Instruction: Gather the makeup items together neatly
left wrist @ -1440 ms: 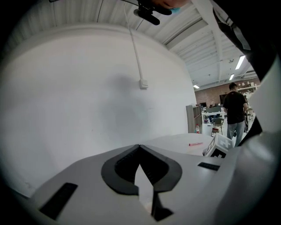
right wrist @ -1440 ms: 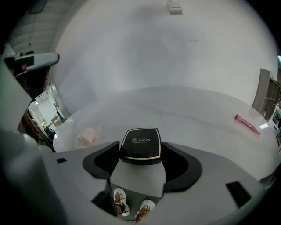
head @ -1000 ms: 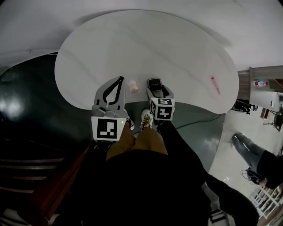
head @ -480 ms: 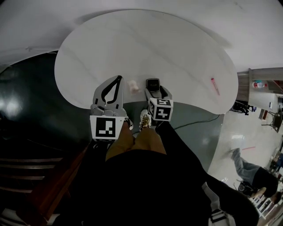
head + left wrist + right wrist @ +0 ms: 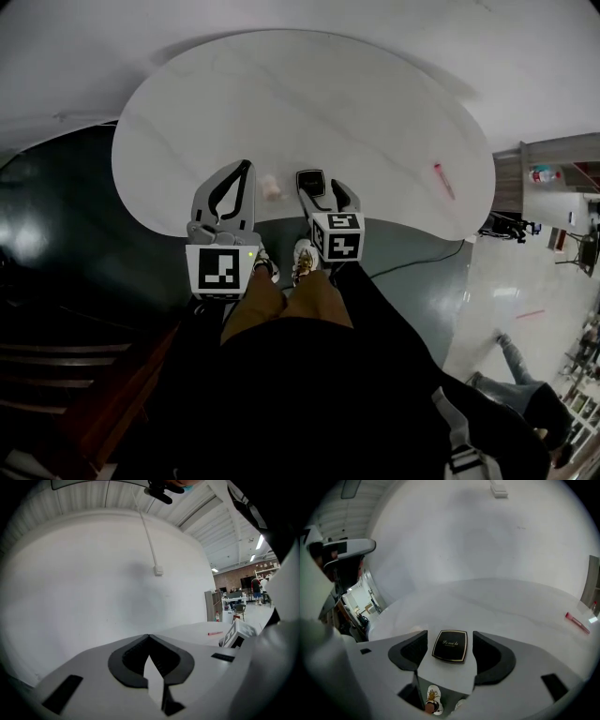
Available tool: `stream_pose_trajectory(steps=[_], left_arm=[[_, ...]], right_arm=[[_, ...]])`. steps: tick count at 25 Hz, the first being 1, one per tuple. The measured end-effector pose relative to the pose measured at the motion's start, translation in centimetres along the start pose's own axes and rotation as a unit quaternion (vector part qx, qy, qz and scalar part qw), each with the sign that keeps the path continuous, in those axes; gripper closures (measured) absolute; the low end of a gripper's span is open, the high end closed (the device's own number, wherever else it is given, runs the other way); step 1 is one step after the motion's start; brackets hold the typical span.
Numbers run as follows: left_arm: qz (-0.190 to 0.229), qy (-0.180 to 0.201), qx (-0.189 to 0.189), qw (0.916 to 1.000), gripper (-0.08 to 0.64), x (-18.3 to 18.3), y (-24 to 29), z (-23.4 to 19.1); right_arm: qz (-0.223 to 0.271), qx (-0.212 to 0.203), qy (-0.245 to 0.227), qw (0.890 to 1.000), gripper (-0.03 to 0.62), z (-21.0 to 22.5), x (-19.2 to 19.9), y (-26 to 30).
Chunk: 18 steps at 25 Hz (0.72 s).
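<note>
black compact point(image 5: 450, 645) lies flat on the white table point(image 5: 309, 94) at the near edge. right tongs point(image 5: 322, 187) are spread around the compact with a gap each side, no contact. left tongs point(image 5: 149, 637) are left of the compact, tips pressed together, nothing in them. small pale pink item point(image 5: 272, 187) just left of the compact, type unclear. pink-red tube point(image 5: 442, 180) well right of the compact.

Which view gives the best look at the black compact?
The right gripper view: the square black gold-rimmed compact lies flat between the open right tongs, lid lettering visible. The head view shows it small; the left gripper view misses it.
</note>
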State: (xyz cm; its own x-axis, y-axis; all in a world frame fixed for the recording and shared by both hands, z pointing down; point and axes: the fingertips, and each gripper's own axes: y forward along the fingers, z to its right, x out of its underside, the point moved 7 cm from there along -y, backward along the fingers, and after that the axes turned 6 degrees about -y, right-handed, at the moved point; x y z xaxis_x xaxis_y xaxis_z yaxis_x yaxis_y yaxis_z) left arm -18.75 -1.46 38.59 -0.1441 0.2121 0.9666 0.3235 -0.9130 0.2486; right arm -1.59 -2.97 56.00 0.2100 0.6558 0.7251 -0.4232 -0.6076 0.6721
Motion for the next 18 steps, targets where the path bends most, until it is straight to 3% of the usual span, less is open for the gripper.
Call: stream_pose_trajectory(steps=[5, 10, 18], left_arm=[[-0.002, 0.023, -0.016, 0.9996, 0.545, -1.0, 0.0, 1.3], [0.018, 0.037, -0.033, 0.9986, 0.545, -2.3, -0.4, 2.0], [0.051, 0.043, -0.047, 0.9967, 0.545, -3.8, -1.9, 1.7]], right_arm=[[0.076, -0.031, -0.045, 0.996, 0.278, 0.4, -3.2, -2.2], [0.160, -0.082, -0.076, 0.981, 0.285, 0.9, -8.3, -6.0], [0.263, -0.069, -0.159, 0.949, 0.327, 0.2, -14.6, -12.0]])
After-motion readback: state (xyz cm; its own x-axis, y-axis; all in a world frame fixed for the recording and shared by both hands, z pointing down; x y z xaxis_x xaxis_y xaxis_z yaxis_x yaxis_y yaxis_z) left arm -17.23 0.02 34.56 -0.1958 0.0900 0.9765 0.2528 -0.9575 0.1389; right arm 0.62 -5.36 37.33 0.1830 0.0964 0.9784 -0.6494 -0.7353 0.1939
